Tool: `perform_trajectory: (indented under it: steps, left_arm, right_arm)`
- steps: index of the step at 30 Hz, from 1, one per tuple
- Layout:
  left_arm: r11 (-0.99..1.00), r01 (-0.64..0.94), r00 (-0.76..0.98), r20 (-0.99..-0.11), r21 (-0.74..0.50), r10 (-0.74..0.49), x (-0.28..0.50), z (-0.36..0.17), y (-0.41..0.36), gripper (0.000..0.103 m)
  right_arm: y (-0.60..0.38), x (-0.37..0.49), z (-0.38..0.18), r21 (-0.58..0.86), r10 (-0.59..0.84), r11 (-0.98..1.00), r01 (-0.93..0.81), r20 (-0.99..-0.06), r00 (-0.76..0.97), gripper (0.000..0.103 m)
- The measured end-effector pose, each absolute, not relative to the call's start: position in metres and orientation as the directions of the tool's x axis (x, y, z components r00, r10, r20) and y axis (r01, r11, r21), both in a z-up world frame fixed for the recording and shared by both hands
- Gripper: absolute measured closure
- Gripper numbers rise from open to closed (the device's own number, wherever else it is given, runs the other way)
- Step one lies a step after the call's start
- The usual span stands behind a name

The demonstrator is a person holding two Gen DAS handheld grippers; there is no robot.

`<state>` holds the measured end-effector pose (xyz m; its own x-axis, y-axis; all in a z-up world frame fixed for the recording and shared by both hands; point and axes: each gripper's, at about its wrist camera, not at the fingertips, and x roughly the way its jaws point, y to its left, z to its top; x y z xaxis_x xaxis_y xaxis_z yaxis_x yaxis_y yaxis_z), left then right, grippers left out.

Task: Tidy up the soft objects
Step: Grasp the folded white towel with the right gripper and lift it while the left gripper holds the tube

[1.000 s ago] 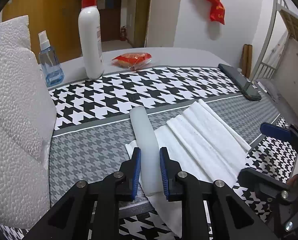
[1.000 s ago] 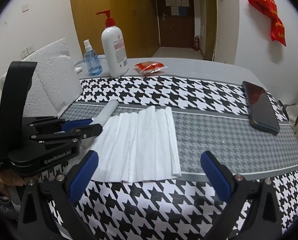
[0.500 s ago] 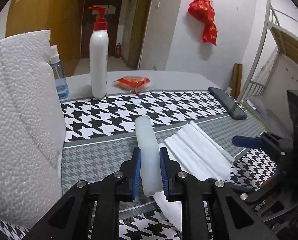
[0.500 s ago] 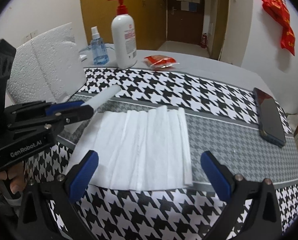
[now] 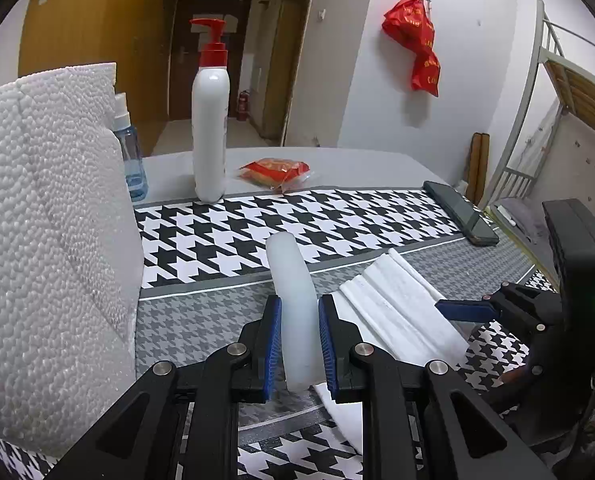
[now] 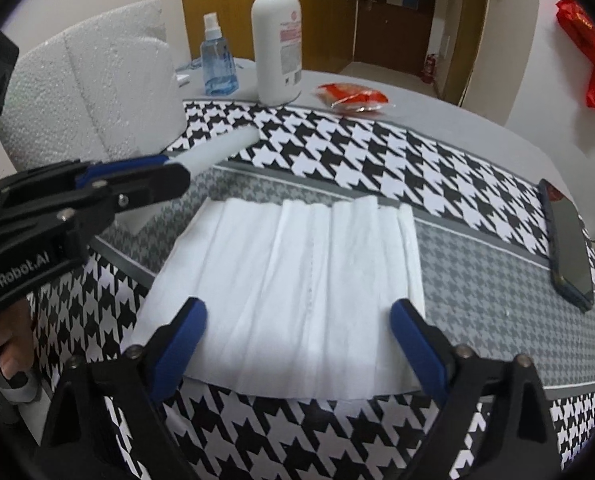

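Closing from full spread, the right hand-held gripper [image 6: 297, 344] now hangs low over the near edge of the white pleated tissue sheet [image 6: 297, 280]. Its two blue pads straddle the sheet's width with nothing yet pressed between them. A second ago the same jaws stood wider and farther back, with the sheet lying well ahead of them; the view has since tipped down and drawn in, so the sheet fills the space between the fingers. The sheet itself has not shifted: it lies flat on the grey houndstooth band of the worktop [image 6: 477, 264], pleats running away from the camera.

The left hand-held gripper [image 5: 299, 344] is clamped on a pale translucent soft cylinder [image 5: 295, 304], held by its near end with the far end pointing across the worktop. Compared with a second ago it carries the cylinder slightly higher and clear of the sheet's left edge, near the embossed paper-towel pack [image 5: 49, 240].

Reading: the cylinder is already secured and lifted aside, and the right jaws are narrowing for a pinch that would gather the sheet's near edge. Thin, pleated tissue is likely to bunch or slip rather than lift flat. The pump bottle [image 6: 277, 40], spray bottle [image 6: 217, 60], red packet [image 6: 353, 98] and phone [image 6: 569, 248] sit well apart.
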<state>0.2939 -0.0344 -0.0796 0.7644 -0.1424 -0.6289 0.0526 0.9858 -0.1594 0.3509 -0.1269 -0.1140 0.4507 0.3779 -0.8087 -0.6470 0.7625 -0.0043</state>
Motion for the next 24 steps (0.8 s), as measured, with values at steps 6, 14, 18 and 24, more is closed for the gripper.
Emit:
perform_trajectory:
  steps: [6, 14, 18, 24]
  left_arm:
    - [0.986, 0.060, 0.766, -0.625, -0.158, -0.147, 0.294, -0.080, -0.035, 0.083]
    - [0.986, 0.061, 0.774, -0.617, -0.153, -0.144, 0.293, -0.079, -0.035, 0.083]
    - [0.986, 0.059, 0.776, -0.614, -0.154, -0.143, 0.292, -0.079, -0.034, 0.083]
    - [0.988, 0.050, 0.779, -0.613, -0.147, -0.131, 0.291, -0.078, -0.033, 0.083]
  right_arm:
    - [-0.125, 0.348, -0.115, -0.018, 0.373, 0.759, -0.651, -0.808, 0.456, 0.017]
    - [-0.126, 0.343, -0.114, -0.018, 0.372, 0.758, -0.652, -0.809, 0.454, 0.022]
    - [-0.125, 0.342, -0.113, -0.016, 0.376, 0.755, -0.656, -0.809, 0.453, 0.027]
    - [-0.123, 0.335, -0.111, -0.016, 0.375, 0.758, -0.652, -0.807, 0.456, 0.035]
